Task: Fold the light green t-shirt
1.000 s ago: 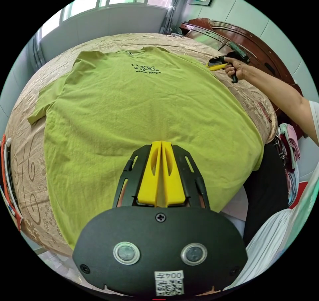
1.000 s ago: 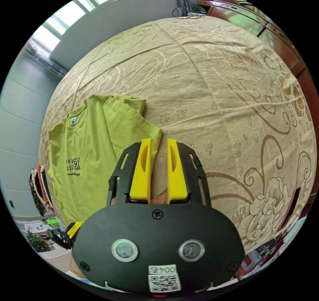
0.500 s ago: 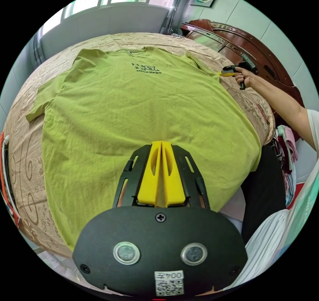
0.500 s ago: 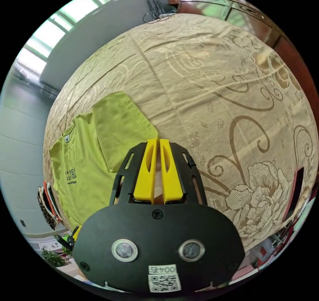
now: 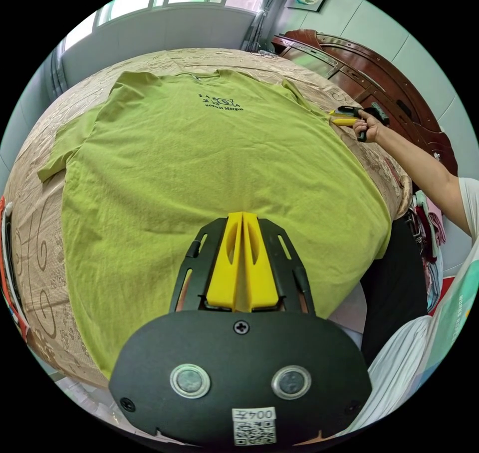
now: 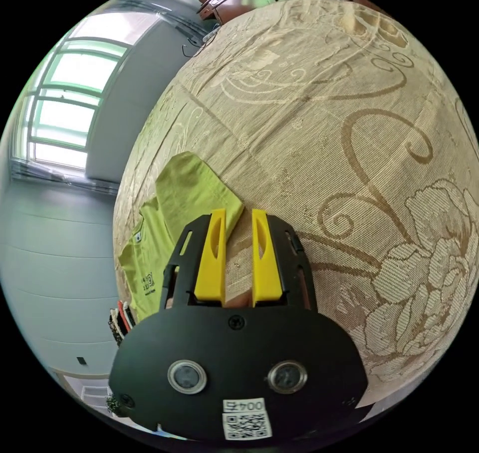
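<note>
The light green t-shirt (image 5: 209, 163) lies spread flat, print side up, on the bed in the left gripper view. My left gripper (image 5: 242, 216) hovers over its lower middle with the jaws pressed together and no cloth visibly between them. At the far right sleeve tip, a hand (image 5: 369, 126) holds my right gripper (image 5: 335, 117). In the right gripper view the right gripper (image 6: 238, 213) is open, and the sleeve corner of the t-shirt (image 6: 189, 193) lies just beside its left jaw.
A beige floral bed cover (image 6: 324, 123) stretches wide beyond the sleeve. A dark wooden headboard (image 5: 369, 73) stands at the far right. Bundled clothes (image 5: 429, 218) hang off the bed's right side, and a window (image 6: 65, 108) lines the far wall.
The right gripper shut near the sleeve tip half a second ago, drew outward along the bed, and is now open again. The sleeve lies flatter. The left gripper has stayed put.
</note>
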The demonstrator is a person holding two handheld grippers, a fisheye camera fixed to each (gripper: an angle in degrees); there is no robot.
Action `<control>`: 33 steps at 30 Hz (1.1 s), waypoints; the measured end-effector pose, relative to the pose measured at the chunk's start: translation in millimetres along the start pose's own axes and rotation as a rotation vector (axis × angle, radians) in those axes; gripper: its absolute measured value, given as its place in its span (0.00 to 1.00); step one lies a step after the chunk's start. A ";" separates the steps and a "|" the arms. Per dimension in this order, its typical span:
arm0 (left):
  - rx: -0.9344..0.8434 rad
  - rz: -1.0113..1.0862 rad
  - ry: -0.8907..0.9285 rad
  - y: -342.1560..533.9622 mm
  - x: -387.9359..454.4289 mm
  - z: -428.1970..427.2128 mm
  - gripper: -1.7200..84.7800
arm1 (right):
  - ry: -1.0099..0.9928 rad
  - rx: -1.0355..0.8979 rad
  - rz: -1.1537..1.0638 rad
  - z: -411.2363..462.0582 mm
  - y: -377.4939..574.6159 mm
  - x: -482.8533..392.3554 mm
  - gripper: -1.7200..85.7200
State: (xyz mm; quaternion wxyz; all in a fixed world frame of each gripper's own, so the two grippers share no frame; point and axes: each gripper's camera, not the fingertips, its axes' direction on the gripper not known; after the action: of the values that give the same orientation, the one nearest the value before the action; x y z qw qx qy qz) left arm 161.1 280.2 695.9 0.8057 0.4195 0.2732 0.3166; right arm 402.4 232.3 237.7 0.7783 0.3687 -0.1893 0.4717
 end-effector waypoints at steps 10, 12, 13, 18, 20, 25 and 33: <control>0.003 -0.009 0.020 7.3 -21.3 9.8 0.02 | -0.060 -0.044 0.051 6.3 11.0 -33.7 0.12; 0.003 -0.011 0.024 8.4 -25.2 11.0 0.02 | -0.063 -0.034 0.067 7.9 15.2 -40.0 0.12; 0.003 -0.013 0.028 9.1 -28.0 11.7 0.02 | -0.047 -0.032 0.064 10.0 17.3 -45.6 0.11; 0.004 -0.022 0.047 11.4 -39.7 13.8 0.02 | -0.067 -0.020 0.106 12.4 23.2 -59.5 0.04; 0.004 -0.021 0.045 12.3 -43.5 14.3 0.02 | -0.088 0.021 0.080 5.6 28.8 -75.9 0.04; 0.005 -0.021 0.045 13.9 -51.9 14.7 0.02 | 0.188 0.150 -0.472 -11.1 75.0 -227.6 0.03; 0.005 -0.027 0.058 14.9 -69.5 13.7 0.02 | 0.929 0.272 -1.570 93.4 279.1 -385.1 0.03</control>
State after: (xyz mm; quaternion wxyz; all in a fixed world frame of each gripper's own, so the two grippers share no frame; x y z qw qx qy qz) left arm 121.4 228.6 727.5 0.8006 0.4085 0.3031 0.3168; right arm -22.7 12.0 161.8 0.8226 0.2533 0.5038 -0.0729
